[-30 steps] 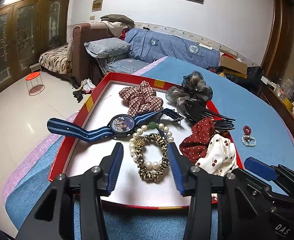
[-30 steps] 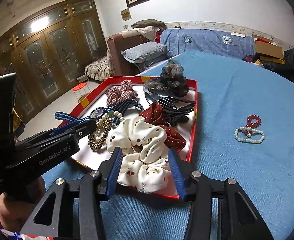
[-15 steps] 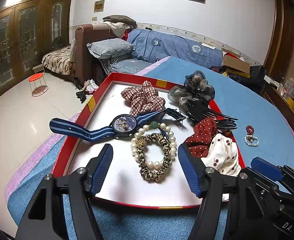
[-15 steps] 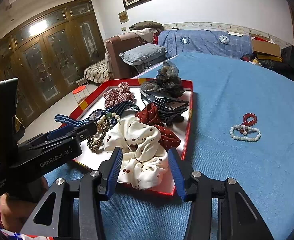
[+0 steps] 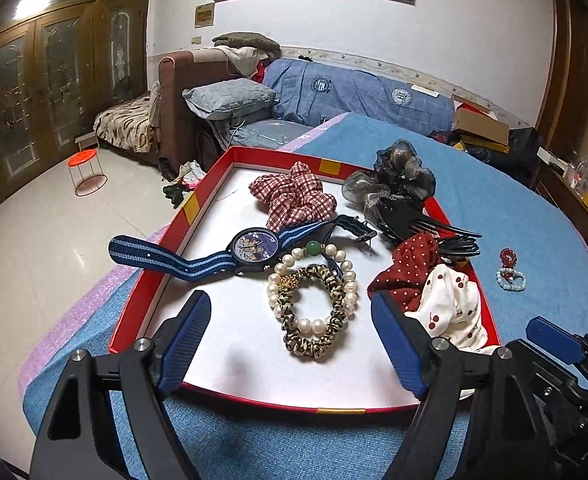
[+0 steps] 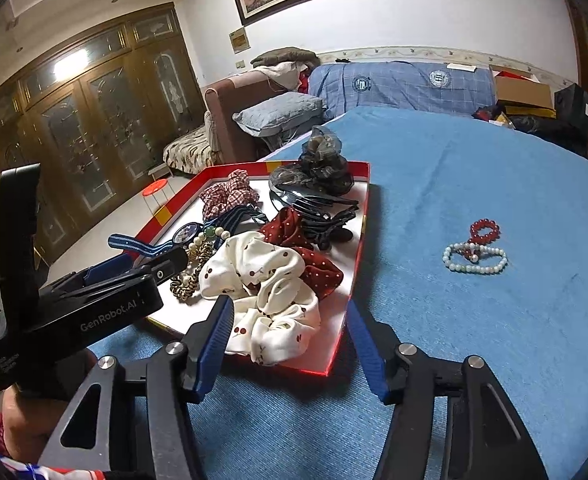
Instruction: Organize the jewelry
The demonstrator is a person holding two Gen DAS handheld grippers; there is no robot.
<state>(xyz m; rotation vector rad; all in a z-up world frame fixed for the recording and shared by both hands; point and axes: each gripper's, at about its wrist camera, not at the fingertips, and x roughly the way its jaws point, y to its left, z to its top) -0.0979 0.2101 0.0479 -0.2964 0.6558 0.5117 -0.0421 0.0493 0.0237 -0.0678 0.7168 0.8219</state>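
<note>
Red-rimmed tray (image 5: 156, 284) on a blue tablecloth (image 6: 493, 168), white inside. Left gripper (image 5: 294, 344) over the tray's near edge, jaws opening, released, nothing between the blue pads. Just beyond it, flat on the tray floor, a pearl bracelet (image 5: 313, 276) interlaced with a leopard-print scrunchie (image 5: 313, 312); touching these at the far side, a wristwatch (image 5: 254, 249) with a striped blue strap that overhangs the tray's left rim. Farther back, a red plaid scrunchie (image 5: 294, 200), a dark gauzy scrunchie (image 5: 397, 172) and black hair clips (image 5: 425, 228). Right gripper (image 6: 290, 344) near the tray's near right corner, jaws opening, gripping nothing, the cream cherry-print scrunchie (image 6: 270, 280) lying loose just ahead, partly over a dark red dotted scrunchie (image 6: 317, 272). Well apart from the tray, on the cloth, a pale bead bracelet (image 6: 475, 258) touching a red bead bracelet (image 6: 484, 229).
</note>
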